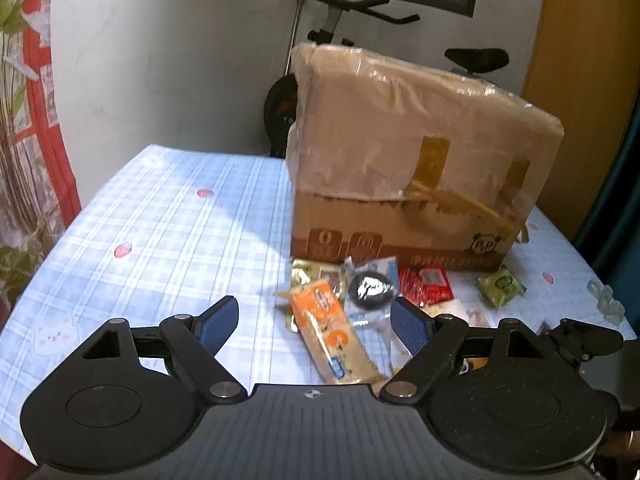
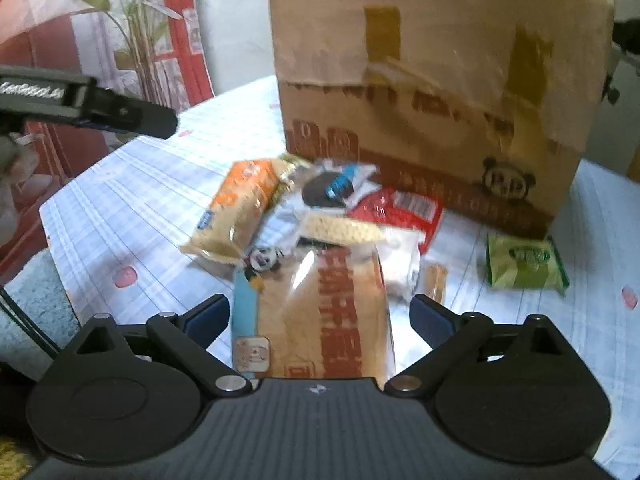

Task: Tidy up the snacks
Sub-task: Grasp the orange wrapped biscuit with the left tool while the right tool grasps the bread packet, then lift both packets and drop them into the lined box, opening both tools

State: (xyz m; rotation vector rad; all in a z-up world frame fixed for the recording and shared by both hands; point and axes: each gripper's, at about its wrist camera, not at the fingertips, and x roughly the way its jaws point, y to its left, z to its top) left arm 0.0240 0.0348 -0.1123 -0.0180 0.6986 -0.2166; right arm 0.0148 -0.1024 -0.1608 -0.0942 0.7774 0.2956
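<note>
A heap of snack packets lies on the checked tablecloth (image 1: pixel 160 216) in front of a taped cardboard box (image 1: pixel 404 168). An orange biscuit packet (image 1: pixel 332 328) lies between the fingers of my open left gripper (image 1: pixel 316 316), untouched. Behind it are a clear packet with a dark round snack (image 1: pixel 370 288), a red packet (image 1: pixel 426 284) and a green packet (image 1: pixel 500 286). In the right wrist view my right gripper (image 2: pixel 320 314) is open around a large brown bread bag (image 2: pixel 320 320), with the orange packet (image 2: pixel 236 208), red packet (image 2: pixel 396 208) and green packet (image 2: pixel 524 264) beyond.
The cardboard box (image 2: pixel 432 92) stands tall right behind the heap. The left gripper's arm (image 2: pixel 100 108) shows at the upper left of the right wrist view. An exercise bike (image 1: pixel 332 12) stands behind the table. A red patterned curtain (image 1: pixel 36 120) hangs at left.
</note>
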